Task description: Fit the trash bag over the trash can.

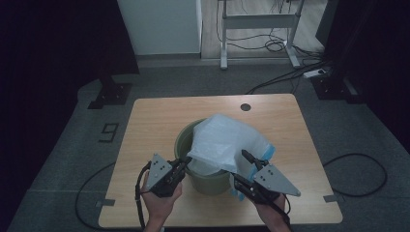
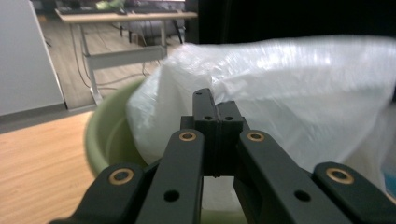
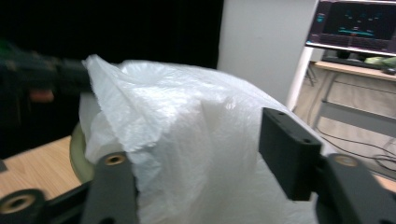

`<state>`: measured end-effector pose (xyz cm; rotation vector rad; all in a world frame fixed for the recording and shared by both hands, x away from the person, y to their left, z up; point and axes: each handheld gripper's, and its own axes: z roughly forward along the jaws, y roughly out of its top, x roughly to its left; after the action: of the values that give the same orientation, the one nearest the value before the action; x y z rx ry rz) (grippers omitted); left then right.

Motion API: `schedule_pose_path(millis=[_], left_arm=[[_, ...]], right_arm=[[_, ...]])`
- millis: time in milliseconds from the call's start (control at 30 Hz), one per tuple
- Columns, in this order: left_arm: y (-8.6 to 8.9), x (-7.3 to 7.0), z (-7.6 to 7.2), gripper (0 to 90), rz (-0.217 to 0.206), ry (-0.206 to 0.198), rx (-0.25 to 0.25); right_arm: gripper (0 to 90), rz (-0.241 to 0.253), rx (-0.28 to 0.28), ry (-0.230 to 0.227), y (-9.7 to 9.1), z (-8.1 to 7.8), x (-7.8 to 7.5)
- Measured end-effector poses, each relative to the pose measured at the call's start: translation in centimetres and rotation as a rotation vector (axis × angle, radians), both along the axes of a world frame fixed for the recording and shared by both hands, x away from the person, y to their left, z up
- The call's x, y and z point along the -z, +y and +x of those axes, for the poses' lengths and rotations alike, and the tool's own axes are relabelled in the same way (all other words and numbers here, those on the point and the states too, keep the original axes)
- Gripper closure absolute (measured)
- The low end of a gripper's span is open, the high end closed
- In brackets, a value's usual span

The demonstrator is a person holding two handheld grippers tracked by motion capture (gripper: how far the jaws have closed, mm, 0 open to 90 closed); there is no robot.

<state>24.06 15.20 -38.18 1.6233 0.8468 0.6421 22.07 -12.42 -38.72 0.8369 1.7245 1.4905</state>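
Note:
A pale green bucket (image 1: 183, 137) stands on the wooden table (image 1: 154, 121) near its front edge. A white plastic bag (image 1: 227, 137) is draped over its mouth and right side, with a blue edge (image 1: 269, 152) low on the right. My left gripper (image 1: 185, 163) is shut on the bag's near-left corner at the bucket's rim. In the left gripper view the jaws (image 2: 217, 109) press together in front of the bag (image 2: 303, 93) and the bucket (image 2: 105, 135). My right gripper (image 1: 238, 165) is open, with the bag (image 3: 196, 130) lying loose between its jaws (image 3: 201, 154).
A round dark cable hole (image 1: 245, 107) sits at the table's far edge. Beyond the table stand a white desk frame (image 1: 258, 21) and black stand bases (image 1: 110, 94). Cables (image 1: 355, 174) loop on the grey floor to the right.

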Motion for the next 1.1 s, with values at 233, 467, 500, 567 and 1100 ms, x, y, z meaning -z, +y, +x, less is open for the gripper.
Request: schedule_pose_path(millis=[233,467,500,567,1100], left_arm=[[2.1,-1.0,0.1,89.8,-0.073,-0.010,-0.024],[3.7,-1.0,0.3,89.8,-0.138,-0.002,-0.051],[3.9,-1.0,0.4,89.8,-0.147,0.000,-0.053],[4.5,-0.9,0.5,89.8,-0.167,0.006,-0.061],[8.0,1.4,0.2,89.7,-0.219,0.065,-0.074]], right_arm=[[33.9,-0.050,0.033,0.024,-1.1,-0.5,0.9],[30.3,-0.030,0.073,0.052,-2.3,-0.6,1.7],[30.3,-0.029,0.079,0.052,-2.4,-0.7,1.7],[30.6,-0.022,0.087,0.054,-2.7,-0.7,1.8],[88.9,-0.011,0.055,0.113,-6.4,0.8,3.0]])
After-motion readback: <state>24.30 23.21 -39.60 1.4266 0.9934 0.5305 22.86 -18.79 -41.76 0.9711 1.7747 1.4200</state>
